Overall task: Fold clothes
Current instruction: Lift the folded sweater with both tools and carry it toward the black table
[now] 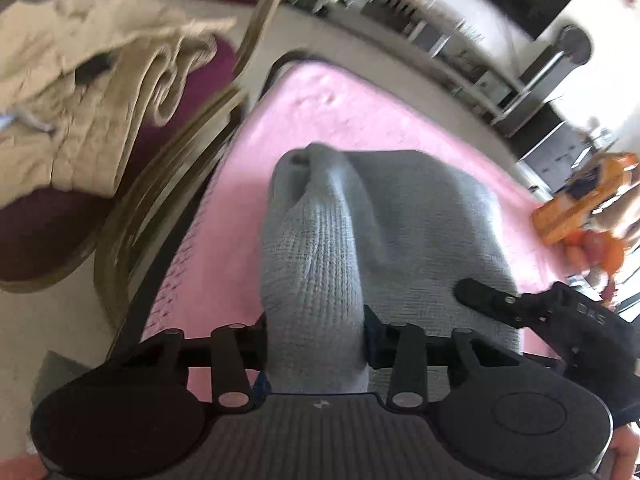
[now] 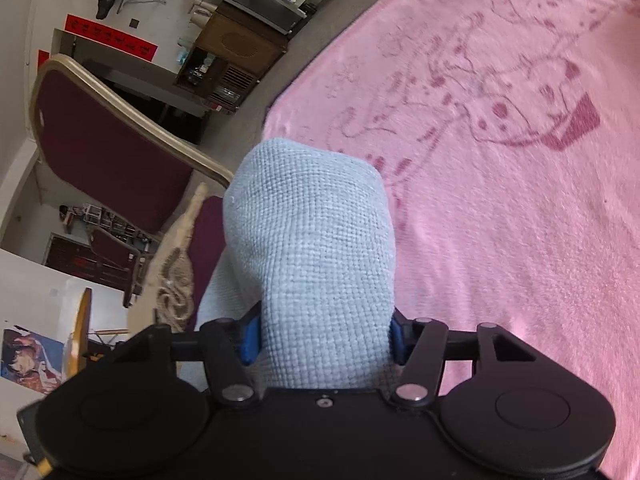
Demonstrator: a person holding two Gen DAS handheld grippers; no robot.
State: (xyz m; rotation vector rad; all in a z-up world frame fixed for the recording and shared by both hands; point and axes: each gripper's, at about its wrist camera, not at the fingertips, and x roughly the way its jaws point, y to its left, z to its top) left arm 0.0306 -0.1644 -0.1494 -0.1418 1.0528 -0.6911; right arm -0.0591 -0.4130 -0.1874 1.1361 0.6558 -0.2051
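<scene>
In the left wrist view, a beige garment lies heaped on a maroon chair at ten o'clock, well off the pink blanket that fills the middle. On that blanket rests the grey knit cloth, spread flat toward three o'clock, with one ridge of it rising back toward the camera. The left gripper is clamped on that ridge at six o'clock, its jaws drawn narrow with the fabric bunched between them. At four o'clock the right gripper reaches in over the cloth's near edge; this view is blurred there, so its hold is hard to judge from here. An orange object, possibly a toy, sits at three o'clock just past the blanket's edge. In the right wrist view, a maroon chair stands at nine o'clock beside the blanket, which carries a dark pink drawn pattern toward one o'clock. The cloth stands up through the centre, and the right gripper pinches it at six o'clock between blue pads, jaws narrow on the fabric.
</scene>
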